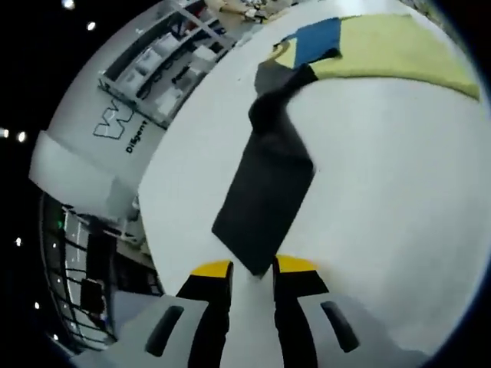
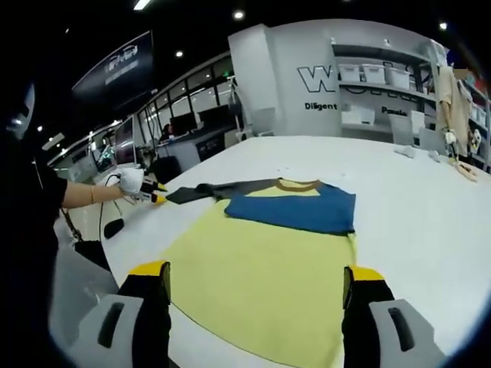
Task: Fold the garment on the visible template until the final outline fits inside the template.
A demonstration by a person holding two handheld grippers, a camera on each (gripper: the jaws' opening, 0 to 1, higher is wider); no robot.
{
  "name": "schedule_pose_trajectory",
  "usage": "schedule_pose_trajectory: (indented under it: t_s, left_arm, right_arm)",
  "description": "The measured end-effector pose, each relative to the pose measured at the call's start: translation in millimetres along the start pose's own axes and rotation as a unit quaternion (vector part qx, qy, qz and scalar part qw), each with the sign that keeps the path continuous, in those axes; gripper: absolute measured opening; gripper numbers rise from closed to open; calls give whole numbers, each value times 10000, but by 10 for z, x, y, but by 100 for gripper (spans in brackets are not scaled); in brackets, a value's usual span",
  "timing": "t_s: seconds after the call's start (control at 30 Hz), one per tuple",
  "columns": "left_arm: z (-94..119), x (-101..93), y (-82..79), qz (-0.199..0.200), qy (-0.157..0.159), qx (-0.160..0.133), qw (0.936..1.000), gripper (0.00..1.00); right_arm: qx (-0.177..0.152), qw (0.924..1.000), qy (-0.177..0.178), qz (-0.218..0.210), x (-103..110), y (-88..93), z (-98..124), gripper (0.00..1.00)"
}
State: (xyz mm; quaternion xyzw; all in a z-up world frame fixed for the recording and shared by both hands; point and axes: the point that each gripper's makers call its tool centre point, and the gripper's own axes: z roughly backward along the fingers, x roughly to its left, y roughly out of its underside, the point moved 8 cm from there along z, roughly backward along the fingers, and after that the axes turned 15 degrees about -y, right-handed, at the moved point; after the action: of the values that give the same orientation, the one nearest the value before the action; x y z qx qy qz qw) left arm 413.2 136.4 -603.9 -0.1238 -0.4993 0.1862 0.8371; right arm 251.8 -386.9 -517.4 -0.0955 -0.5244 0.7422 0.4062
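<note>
A yellow shirt (image 2: pixel 261 268) with a blue chest panel (image 2: pixel 295 208), brown collar (image 2: pixel 298 184) and dark grey sleeves lies flat on the white table (image 2: pixel 430 199). My right gripper (image 2: pixel 257 295) hovers wide open over its near hem, with nothing between its fingers. At the left, a gloved hand holds my left gripper (image 2: pixel 157 198) at the end of one dark sleeve (image 2: pixel 192 192). In the left gripper view that sleeve (image 1: pixel 265 192) stretches away from the narrow jaws of my left gripper (image 1: pixel 253 268) toward the shirt (image 1: pixel 391 50). The sleeve's tip sits pinched between them.
The table edge (image 1: pixel 153 215) runs close beside the sleeve on its left. Small items (image 2: pixel 406 151) lie at the far right of the table. Shelves with white bins (image 2: pixel 368 73) and a dressed stand (image 2: pixel 453 100) are behind. A person's arm (image 2: pixel 84 195) reaches in from the left.
</note>
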Motion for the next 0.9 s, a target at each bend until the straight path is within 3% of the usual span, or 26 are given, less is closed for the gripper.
schedule_pose_trajectory:
  t_s: [0.23,0.43,0.57,0.7,0.9]
  left_arm:
    - [-54,-77,15,-432,208,-81,9988,0]
    - [-127,-19,52,-254,239,-76,9994,0]
    - [-101,-7,35,-339,166,-66,9993,4]
    - [-81,84,12,-153,81,-66,9998,15]
    - [-91,146,35,304,364,-11,9989,20]
  right_arm:
    - [36,10000,31,-46,-2,22,2,90]
    - [56,10000,19,-41,7,24,-1,89]
    - [84,10000,9,-39,14,34,-5,89]
    - [89,10000,16,-31,8,32,-1,88]
    - [149,9999,8,-75,3,53,-14,88]
